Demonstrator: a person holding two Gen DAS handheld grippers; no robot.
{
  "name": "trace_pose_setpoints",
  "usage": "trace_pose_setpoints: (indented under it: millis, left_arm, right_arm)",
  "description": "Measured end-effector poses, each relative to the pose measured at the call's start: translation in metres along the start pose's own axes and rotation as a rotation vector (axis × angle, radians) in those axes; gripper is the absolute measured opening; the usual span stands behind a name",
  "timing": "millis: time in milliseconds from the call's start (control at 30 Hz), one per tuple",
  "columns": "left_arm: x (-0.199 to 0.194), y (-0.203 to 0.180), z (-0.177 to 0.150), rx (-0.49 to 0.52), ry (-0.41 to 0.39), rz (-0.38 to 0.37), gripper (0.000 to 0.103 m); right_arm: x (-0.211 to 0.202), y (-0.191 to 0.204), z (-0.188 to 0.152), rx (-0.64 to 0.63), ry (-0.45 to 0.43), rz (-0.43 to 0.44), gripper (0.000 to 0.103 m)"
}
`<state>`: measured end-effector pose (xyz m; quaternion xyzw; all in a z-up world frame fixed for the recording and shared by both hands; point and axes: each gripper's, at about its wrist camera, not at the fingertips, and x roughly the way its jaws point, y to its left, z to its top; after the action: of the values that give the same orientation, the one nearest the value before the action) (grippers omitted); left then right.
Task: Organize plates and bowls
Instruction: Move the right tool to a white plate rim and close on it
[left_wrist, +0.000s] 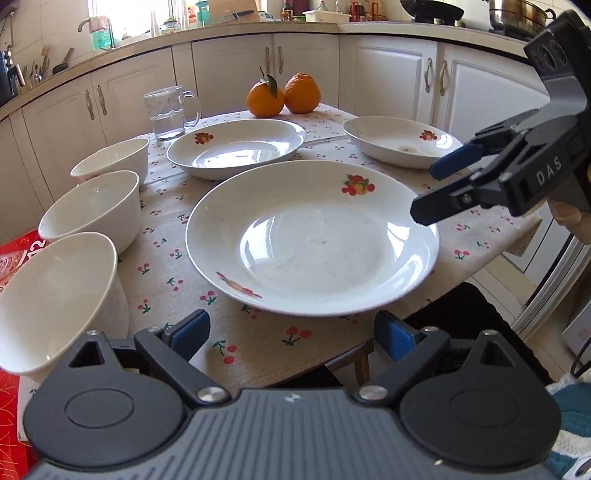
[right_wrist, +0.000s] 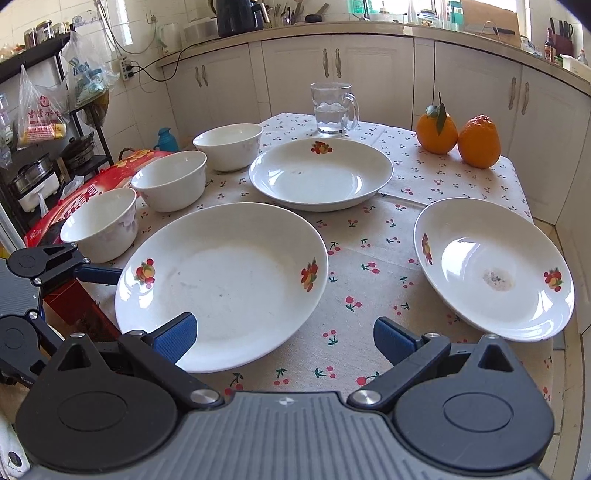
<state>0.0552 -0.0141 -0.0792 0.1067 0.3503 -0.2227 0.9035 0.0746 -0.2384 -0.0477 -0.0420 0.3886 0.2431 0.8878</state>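
Three plates and three bowls sit on the table, all separate, nothing stacked. The big plate lies nearest us at the front edge, fruit prints on its rim. The second plate is behind it toward the middle, close but we can't tell if the rims touch. The third plate is off to the right near the table edge, well apart from the big one, with a dirty spot in its centre.

The bowls run in a line down the left side: near bowl, middle bowl, far bowl. All upright. In the left wrist view the near bowl looks to overhang the table's side.

The tablecloth has a cherry print. At the back a glass mug holds some water; two oranges stand side by side at the back right corner, touching or nearly so. A red package lies left of the bowls, off the table.

Our left gripper hovers at the big plate's front edge, fingers spread wide, nothing between them. Our right gripper hangs over the front of the table between the big plate and the third plate, fingers also wide apart, holding nothing. In the left wrist view the right gripper hangs over the big plate's right rim.
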Motion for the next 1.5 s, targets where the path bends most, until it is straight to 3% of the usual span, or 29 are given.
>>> trace_pose_setpoints:
  millis: [300, 1133, 1500]
  left_arm:
    - [0.010, 0.006, 0.002, -0.021, -0.001, -0.038, 0.103]
    - [0.015, 0.009, 0.007, 0.024, 0.000, -0.106, 0.101]
    - [0.016, 0.008, 0.010, 0.034, 0.005, -0.121, 0.096]
  right_arm:
    - [0.023, -0.004, 0.009, -0.029, 0.063, 0.041, 0.103]
    - [0.084, -0.014, 0.053, -0.059, 0.190, 0.250, 0.103]
    - [0.094, -0.020, 0.070, -0.073, 0.227, 0.282, 0.083]
